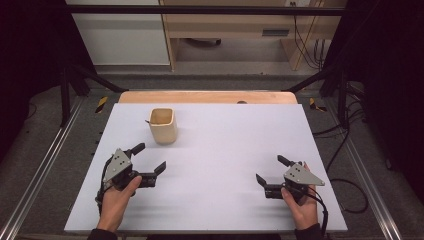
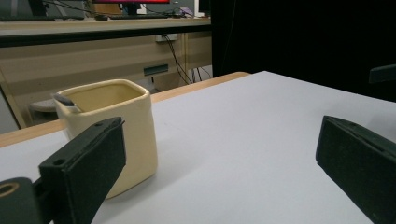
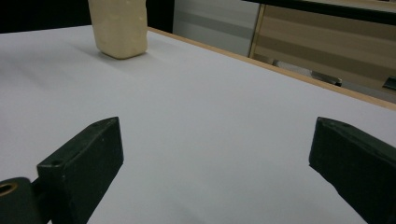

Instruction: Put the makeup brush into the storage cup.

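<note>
Overall, work has barely begun, judging by how things lie. The table (image 1: 210, 200) carries a white sheet over its top, with a strip of wood showing along the far edge.

The cup (image 1: 163, 125), a cream, squarish vessel, stands upright at the far left of the sheet. A small dark item (image 2: 65, 101) rests against its rim on the inside; what it is cannot be told. Nothing touches the cup's outer wall.

The left gripper (image 1: 149, 157) sits at the near left, held in the person's left hand (image 1: 118, 197), jaws spread wide and empty. It lies near the cup, just short of it on the near side. In the left gripper view the cup stands just beyond the left jaw and off the line between the two, so it is not yet framed for a grasp.

The right gripper (image 1: 270, 170) sits at the near right, held in the right hand (image 1: 300, 205), jaws likewise spread and empty. It is well apart from the cup, which shows far off at the upper left of the right gripper view (image 3: 119, 28).

Assessment: no grasp, lift or contact is made. The approach, closing on the cup and whatever handling follows all remain to be done, most likely by the left gripper.
</note>
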